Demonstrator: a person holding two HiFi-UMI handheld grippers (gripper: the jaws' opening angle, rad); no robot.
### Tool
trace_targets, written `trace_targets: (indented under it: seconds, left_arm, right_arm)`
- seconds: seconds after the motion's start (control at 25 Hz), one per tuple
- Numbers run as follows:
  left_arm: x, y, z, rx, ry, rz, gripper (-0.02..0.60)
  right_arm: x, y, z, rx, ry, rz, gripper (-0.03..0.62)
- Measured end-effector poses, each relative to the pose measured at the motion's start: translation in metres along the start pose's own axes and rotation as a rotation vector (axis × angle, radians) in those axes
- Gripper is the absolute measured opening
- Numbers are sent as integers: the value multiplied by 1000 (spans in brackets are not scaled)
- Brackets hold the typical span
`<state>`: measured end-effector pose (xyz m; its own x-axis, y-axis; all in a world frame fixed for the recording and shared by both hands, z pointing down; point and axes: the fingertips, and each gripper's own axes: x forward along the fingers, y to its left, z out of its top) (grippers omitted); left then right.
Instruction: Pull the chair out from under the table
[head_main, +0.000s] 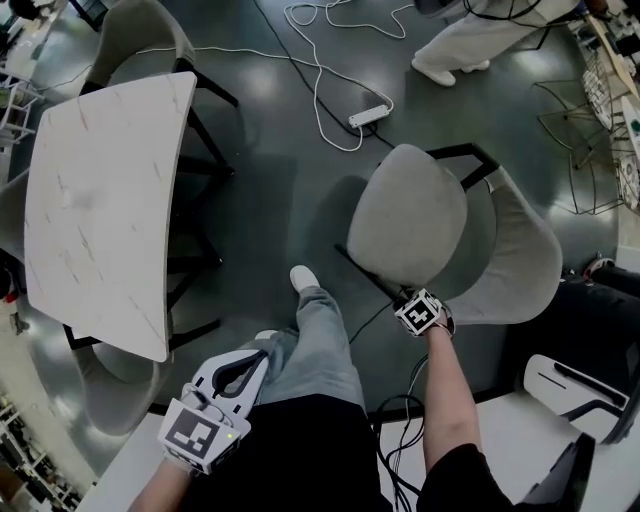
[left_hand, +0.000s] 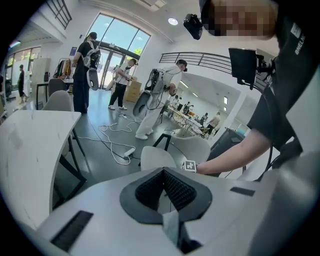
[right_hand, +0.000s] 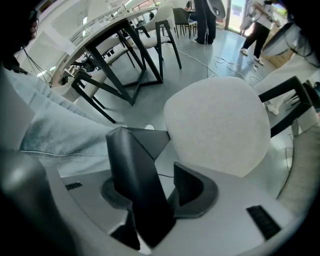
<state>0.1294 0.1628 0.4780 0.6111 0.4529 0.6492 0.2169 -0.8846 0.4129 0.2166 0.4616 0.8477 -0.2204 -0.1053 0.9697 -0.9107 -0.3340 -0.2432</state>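
In the head view the grey chair (head_main: 408, 215) stands on the dark floor, clear of the white marble table (head_main: 100, 190) at the left, with open floor between them. Its curved backrest (head_main: 525, 260) faces the person's right side. The right gripper (head_main: 405, 298) sits at the near edge of the seat, on a black frame bar (head_main: 365, 270) that runs under the cushion. The left gripper (head_main: 255, 362) hangs low beside the person's jeans leg (head_main: 320, 340), touching nothing. A white power strip (head_main: 368, 116) and its cable lie on the floor beyond the chair.

In the left gripper view the left gripper (left_hand: 163, 172) has its ribbed pads pressed together with nothing between them. Past it are the chair (left_hand: 156, 157), the table (left_hand: 30, 150) at the left, the power strip (left_hand: 129, 151), and the person's right forearm (left_hand: 235, 150) reaching towards the chair. Several people stand farther back.

In the right gripper view the right gripper (right_hand: 167, 170) is closed on a dark bar (right_hand: 132, 170), which seems to be the chair's frame, though the close angle makes the contact hard to judge. The round seat (right_hand: 217, 125) fills the space just ahead. The table (right_hand: 102, 27) and its black legs stand well behind, and the jeans leg (right_hand: 60, 135) is at the left.
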Motion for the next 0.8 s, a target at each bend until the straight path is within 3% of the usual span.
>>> trace_targets:
  seconds: [0.44,0.8]
  left_arm:
    - [4,-9,-2,34,18,-7,5]
    - [-13,3,-16,-25,-17,42,5]
  right_arm:
    - [-4,3,-11,-38,1,7,183]
    - [4,7,-15,-36,47,59,183]
